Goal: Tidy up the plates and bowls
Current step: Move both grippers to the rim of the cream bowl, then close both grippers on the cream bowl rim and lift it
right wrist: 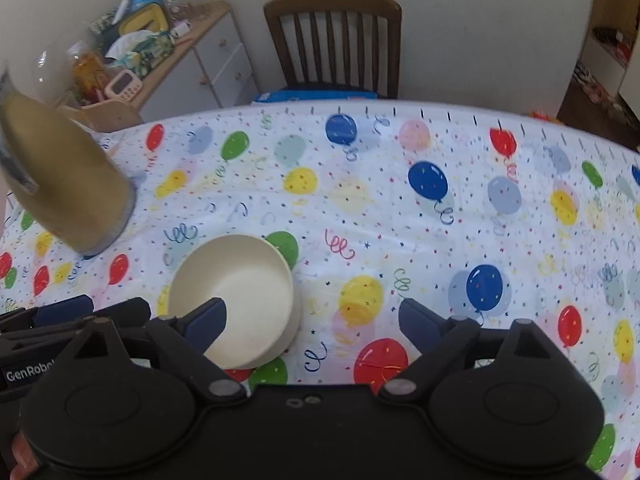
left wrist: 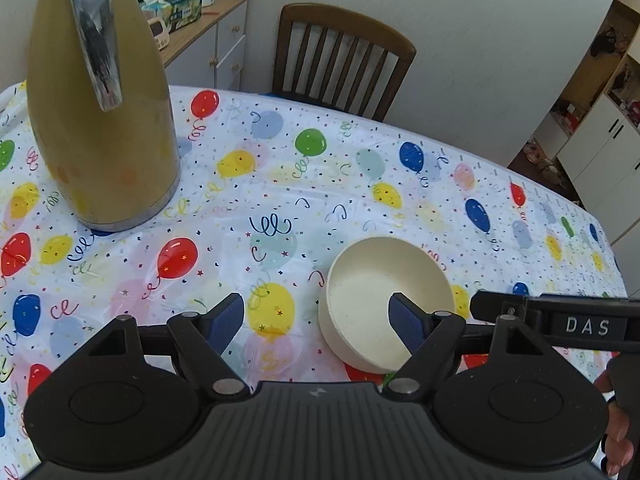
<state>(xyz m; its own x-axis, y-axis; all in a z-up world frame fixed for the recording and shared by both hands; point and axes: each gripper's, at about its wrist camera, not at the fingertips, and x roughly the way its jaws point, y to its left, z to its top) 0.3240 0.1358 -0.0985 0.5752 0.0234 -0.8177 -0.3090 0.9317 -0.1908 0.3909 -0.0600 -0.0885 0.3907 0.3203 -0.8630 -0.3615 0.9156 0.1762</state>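
Observation:
A cream bowl (left wrist: 372, 288) stands on the balloon-print tablecloth (left wrist: 280, 184). In the right wrist view the bowl (right wrist: 236, 276) appears to sit stacked in a second cream bowl, whose rim shows at its lower right. My left gripper (left wrist: 320, 320) is open and empty; its right finger overlaps the bowl's inside. My right gripper (right wrist: 312, 320) is open and empty; its left finger overlaps the bowl from the right. The right gripper's body shows at the right edge of the left wrist view (left wrist: 560, 316).
A tall mustard-yellow thermos jug (left wrist: 100, 120) with a chrome handle stands at the left of the table, also seen in the right wrist view (right wrist: 64, 184). A wooden chair (left wrist: 340, 56) is behind the table. A cluttered sideboard (left wrist: 200, 12) stands at the back left.

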